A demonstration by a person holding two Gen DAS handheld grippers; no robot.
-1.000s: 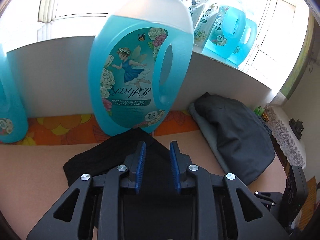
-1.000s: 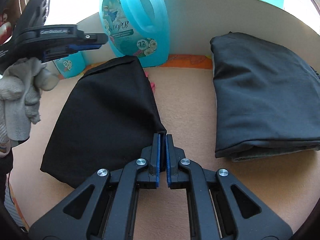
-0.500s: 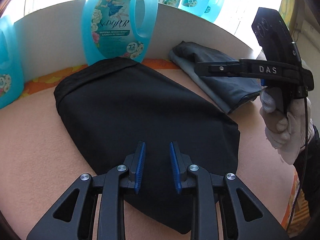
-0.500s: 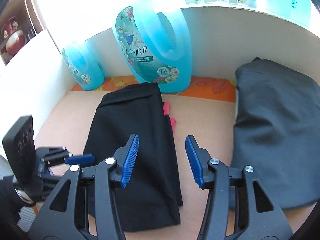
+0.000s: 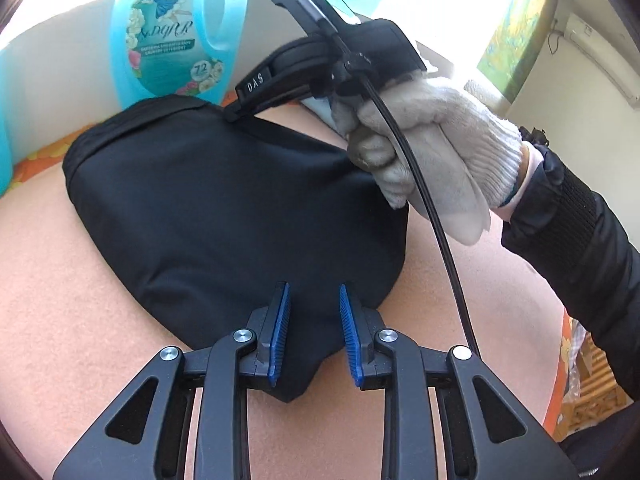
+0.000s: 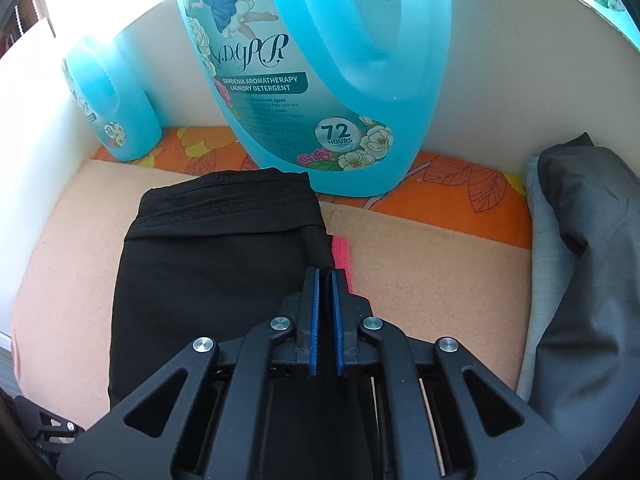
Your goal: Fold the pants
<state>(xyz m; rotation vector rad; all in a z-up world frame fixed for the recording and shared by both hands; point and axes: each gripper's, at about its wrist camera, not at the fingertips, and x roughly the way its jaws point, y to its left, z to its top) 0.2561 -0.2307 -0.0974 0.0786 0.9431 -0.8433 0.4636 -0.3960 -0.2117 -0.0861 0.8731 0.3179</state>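
Lying folded and flat on the peach blanket [image 5: 60, 280], with the waistband end turned toward the white wall [image 6: 480, 80] and nearly touching the base of the big blue detergent bottle [image 6: 312, 60]: the black pants [image 5: 240, 220]. Hovering just over their near, narrow end with the left gripper [image 5: 312, 292], keeping its blue pads released and well parted, with black cloth showing beneath and between them but nothing being pinched. Reaching in from the right side with the right gripper [image 6: 325, 276], gripping its handle in a white knitted glove on the right hand [image 5: 420, 140], with a black cable [image 5: 440, 248] trailing down from it. Pressing the pointed tip of that tool against the far right corner of the pants by the waistband, as seen from the left wrist. Keeping its pads clenched almost together, leaving only a thin dark slit; being unable to tell whether any fabric is caught in that slit. Showing beside the pants' right edge, just past the clenched fingertips, a pink strip [image 6: 342, 256]. Standing farther left against the wall, a smaller blue bottle [image 6: 108, 108]. Running along the foot of the wall under both bottles, an orange flowered cloth [image 6: 460, 192]. Resting at the right side of the blanket, apart from the pants, a pile of grey garments [image 6: 592, 280].
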